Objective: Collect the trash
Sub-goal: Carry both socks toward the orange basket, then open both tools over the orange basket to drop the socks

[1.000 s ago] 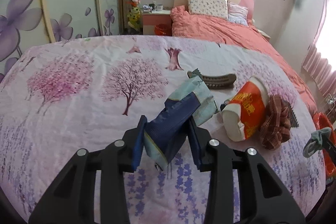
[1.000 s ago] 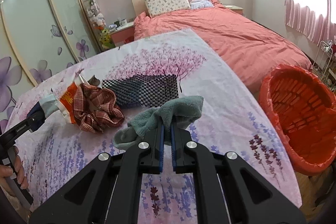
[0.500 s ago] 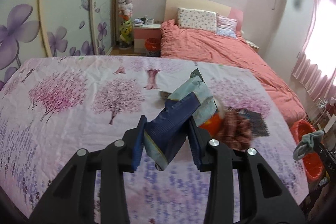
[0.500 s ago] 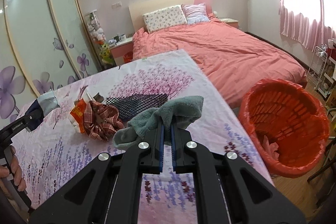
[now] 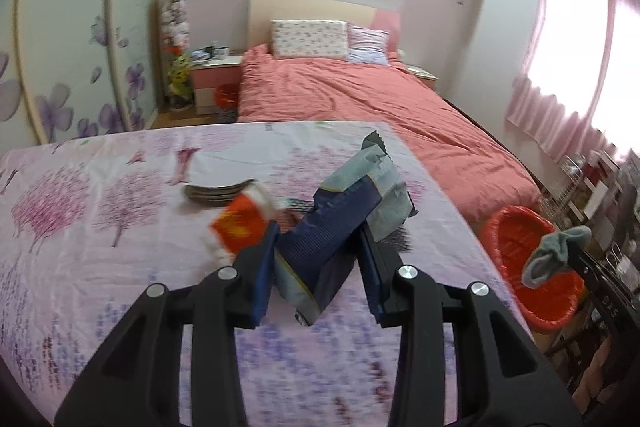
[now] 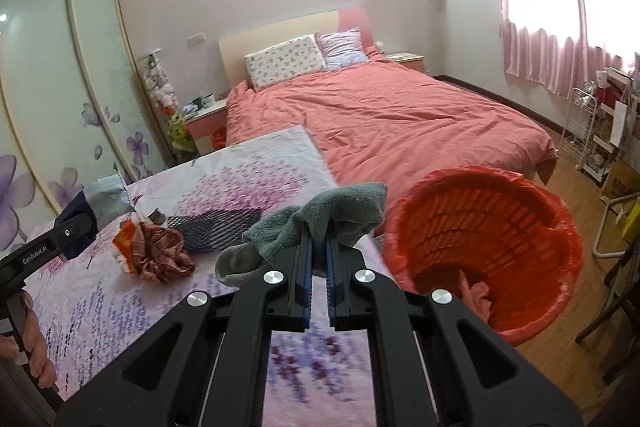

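Above the floral-covered table (image 5: 100,267), the left gripper (image 5: 318,267) clamps a blue-and-grey snack bag (image 5: 344,223) between its pads. Meanwhile the right gripper (image 6: 318,263) pinches a grey-green sock (image 6: 316,223), jaws nearly together, beside the red bin (image 6: 484,251). An orange packet (image 6: 125,241), a plaid scrunchie (image 6: 162,255) and a checked cloth (image 6: 218,225) lie on the table.

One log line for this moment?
left gripper: holds blue snack bag | right gripper: holds grey-green sock | red bin: nearby
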Tool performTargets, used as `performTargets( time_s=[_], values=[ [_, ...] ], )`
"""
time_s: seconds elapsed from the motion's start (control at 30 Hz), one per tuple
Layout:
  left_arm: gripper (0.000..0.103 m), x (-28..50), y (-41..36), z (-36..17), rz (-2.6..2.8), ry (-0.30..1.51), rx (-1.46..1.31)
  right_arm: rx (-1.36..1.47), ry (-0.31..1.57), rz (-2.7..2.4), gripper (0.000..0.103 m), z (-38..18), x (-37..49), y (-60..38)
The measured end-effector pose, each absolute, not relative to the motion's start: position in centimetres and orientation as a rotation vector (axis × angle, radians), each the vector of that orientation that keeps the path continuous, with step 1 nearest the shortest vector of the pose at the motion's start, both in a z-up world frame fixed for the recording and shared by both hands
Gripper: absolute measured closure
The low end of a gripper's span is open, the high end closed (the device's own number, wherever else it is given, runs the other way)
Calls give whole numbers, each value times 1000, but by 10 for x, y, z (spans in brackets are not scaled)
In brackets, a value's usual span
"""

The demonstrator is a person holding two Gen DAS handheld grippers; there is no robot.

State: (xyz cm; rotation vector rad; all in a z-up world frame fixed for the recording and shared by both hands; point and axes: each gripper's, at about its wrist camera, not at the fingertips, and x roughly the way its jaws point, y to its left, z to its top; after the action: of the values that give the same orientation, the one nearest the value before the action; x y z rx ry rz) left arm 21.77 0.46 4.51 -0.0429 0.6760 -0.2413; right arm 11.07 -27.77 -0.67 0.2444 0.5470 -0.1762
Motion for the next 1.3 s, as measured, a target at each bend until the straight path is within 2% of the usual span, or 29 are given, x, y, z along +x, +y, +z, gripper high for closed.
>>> performTargets(
  time_s=[0.47,0.9,1.13,1.23,1.3],
  values=[
    [65,205,-142,27,-473,723,37,309,517,-337,97,-17,88,-367],
    [65,210,-247,-4,-619,791,55,363,501,-445,97,-30,94,-432],
    [57,218,-276,-29,-643,839,77,401,514,-439,97,-37,98,-443],
    [52,223,-281,-38,-640,860,88,428,548,-407,91,-45,105,-446],
    [48,228,-278,-43,-626,872,90,428,563,-402,78,-49,108,-448]
  ],
)
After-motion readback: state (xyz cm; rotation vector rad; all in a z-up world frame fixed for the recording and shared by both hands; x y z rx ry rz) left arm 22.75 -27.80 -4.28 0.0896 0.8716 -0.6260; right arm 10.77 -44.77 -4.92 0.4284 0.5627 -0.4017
